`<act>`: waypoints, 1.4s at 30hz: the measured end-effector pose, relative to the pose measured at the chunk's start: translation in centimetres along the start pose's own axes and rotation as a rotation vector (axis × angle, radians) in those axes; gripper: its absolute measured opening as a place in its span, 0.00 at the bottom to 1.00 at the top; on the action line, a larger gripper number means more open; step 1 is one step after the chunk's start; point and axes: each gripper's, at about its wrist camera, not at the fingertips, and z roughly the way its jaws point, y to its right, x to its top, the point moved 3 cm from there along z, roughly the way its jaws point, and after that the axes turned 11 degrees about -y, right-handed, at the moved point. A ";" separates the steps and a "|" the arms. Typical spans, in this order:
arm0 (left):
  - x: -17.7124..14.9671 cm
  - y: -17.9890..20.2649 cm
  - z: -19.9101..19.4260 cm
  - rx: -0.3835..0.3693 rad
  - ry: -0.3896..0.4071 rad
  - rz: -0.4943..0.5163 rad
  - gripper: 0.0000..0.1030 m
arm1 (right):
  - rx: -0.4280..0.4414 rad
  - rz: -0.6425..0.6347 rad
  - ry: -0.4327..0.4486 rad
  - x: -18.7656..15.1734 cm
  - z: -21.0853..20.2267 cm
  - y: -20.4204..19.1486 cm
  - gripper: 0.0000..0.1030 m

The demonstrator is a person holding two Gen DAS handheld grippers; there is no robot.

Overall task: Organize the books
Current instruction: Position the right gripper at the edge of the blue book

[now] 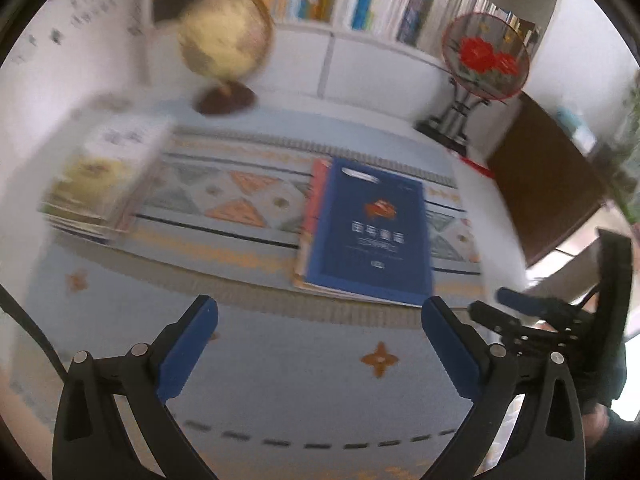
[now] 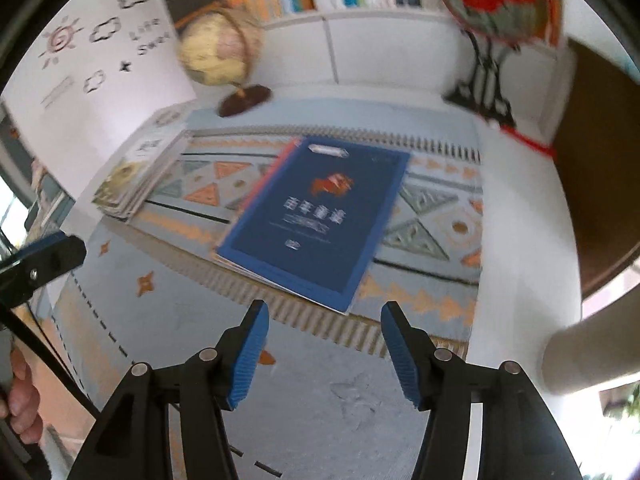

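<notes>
**Cloth, paper, plastic and wood ahead of the hand-held grippers**

A woven cloth runner (image 1: pixel 248 208) is lying matt and slightly ribbed just ahead of the left hand-held gripper (image 1: pixel 318 344), its fringe looking coarse. On it, the blue book (image 1: pixel 372 228) is showing a smooth paper cover with a faint sheen. The book stack (image 1: pixel 100 184), further ahead to the left, is looking like glossy paper. The right hand-held gripper (image 2: pixel 324 350) is showing matt black plastic arms, ribbed blue pads (image 2: pixel 248 360) and dull metal pins. Far ahead, the globe (image 1: pixel 224 40) is resting on a dark polished wooden base.
</notes>
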 end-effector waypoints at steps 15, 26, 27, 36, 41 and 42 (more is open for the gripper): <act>8.0 -1.8 13.9 -0.388 -0.183 0.093 0.99 | 0.138 0.281 -0.071 5.3 7.7 4.1 0.55; 9.0 -0.7 16.1 -0.445 -0.230 0.170 0.99 | 0.070 0.331 -0.023 5.8 9.1 4.9 0.54; 8.9 -0.6 16.3 -0.456 -0.239 0.172 0.99 | 0.070 0.335 -0.016 5.9 9.2 5.0 0.52; 8.3 -0.2 16.7 -0.501 -0.257 0.188 0.99 | 0.127 0.406 -0.013 5.4 10.2 5.5 0.38; 6.4 -0.8 15.8 -0.504 -0.285 0.199 0.99 | 0.158 0.403 -0.046 4.3 9.4 5.0 0.38; 5.9 -1.1 15.5 -0.509 -0.287 0.200 0.99 | 0.163 0.395 -0.053 4.0 9.3 4.8 0.38</act>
